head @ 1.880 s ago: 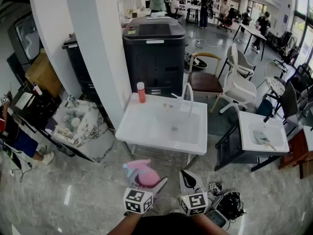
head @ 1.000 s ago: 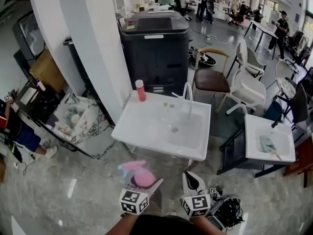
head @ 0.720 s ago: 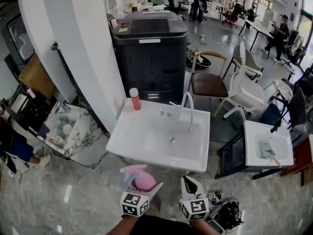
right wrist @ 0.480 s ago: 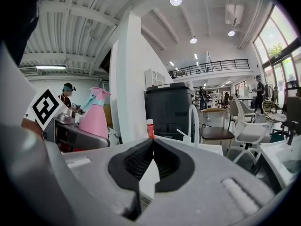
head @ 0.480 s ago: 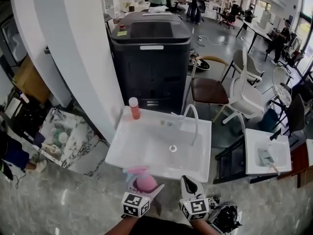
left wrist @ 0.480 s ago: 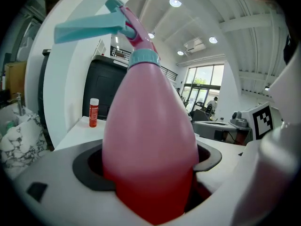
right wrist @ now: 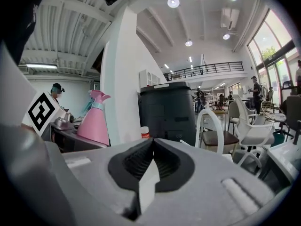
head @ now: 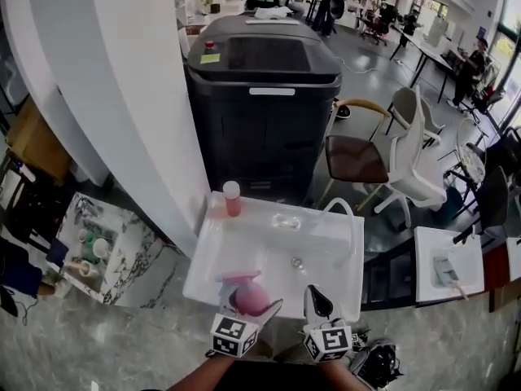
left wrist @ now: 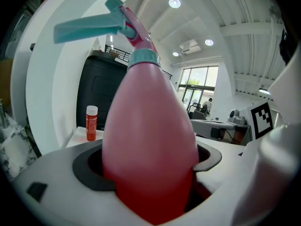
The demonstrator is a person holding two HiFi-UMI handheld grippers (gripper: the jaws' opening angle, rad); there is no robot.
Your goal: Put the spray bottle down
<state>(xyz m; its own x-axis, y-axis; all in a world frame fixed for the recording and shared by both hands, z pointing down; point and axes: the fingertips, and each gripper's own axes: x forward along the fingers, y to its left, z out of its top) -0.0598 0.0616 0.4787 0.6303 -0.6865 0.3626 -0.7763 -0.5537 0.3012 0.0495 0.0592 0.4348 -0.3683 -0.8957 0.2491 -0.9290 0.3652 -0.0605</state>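
Note:
A pink spray bottle [head: 247,296] with a teal trigger is held upright in my left gripper [head: 259,309], over the near edge of the white sink [head: 213,261]. In the left gripper view the spray bottle [left wrist: 146,140] fills the middle, with the jaws closed on its lower body and the teal trigger [left wrist: 89,26] pointing left. My right gripper [head: 317,303] is beside it on the right, shut with nothing in it. In the right gripper view the spray bottle [right wrist: 95,119] shows at the left and the right gripper [right wrist: 151,150] has its pads pressed together.
A small red bottle with a white cap [head: 232,198] stands at the sink's far left corner. A curved white tap [head: 351,219] rises on the right side. A big black cabinet [head: 262,108] stands behind, a white pillar [head: 151,96] to the left, chairs [head: 370,157] to the right.
The view has drawn closer to the sink. Both grippers, with the spray bottle, now hang over the sink's near edge instead of over the floor in front of it.

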